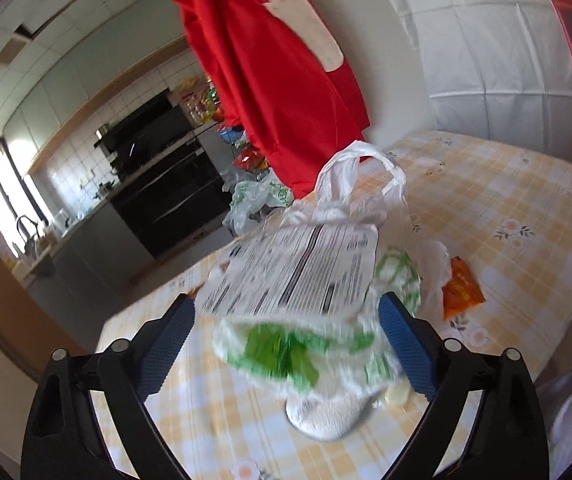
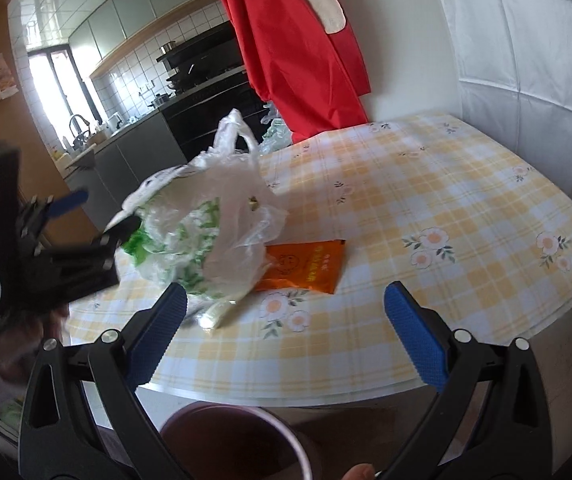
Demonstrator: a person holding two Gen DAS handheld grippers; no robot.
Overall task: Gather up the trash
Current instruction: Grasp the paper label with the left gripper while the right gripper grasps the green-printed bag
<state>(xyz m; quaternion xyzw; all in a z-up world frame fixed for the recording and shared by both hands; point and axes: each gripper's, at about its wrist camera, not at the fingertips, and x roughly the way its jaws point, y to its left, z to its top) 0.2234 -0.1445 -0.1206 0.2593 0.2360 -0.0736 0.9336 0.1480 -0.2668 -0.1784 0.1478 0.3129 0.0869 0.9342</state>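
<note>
A white and green plastic bag [image 1: 310, 280] [image 2: 202, 236] full of trash sits on the yellow checked table [image 2: 426, 200]. A printed white packet [image 1: 298, 268] lies across its top. My left gripper [image 1: 286, 312] is open, its blue fingers on either side of the bag's near end. It also shows at the left of the right wrist view [image 2: 98, 220], by the bag. An orange sachet [image 2: 306, 266] [image 1: 462, 288] lies flat on the table, partly under the bag. My right gripper [image 2: 286, 304] is open and empty above the table's near edge.
A small pale wrapper [image 2: 216, 316] lies beside the bag. A brown round bin [image 2: 238, 440] stands below the table edge. A red cloth [image 2: 298, 48] hangs at the back. Another plastic bag [image 1: 254, 200] sits beyond the far table edge, in front of the kitchen counter.
</note>
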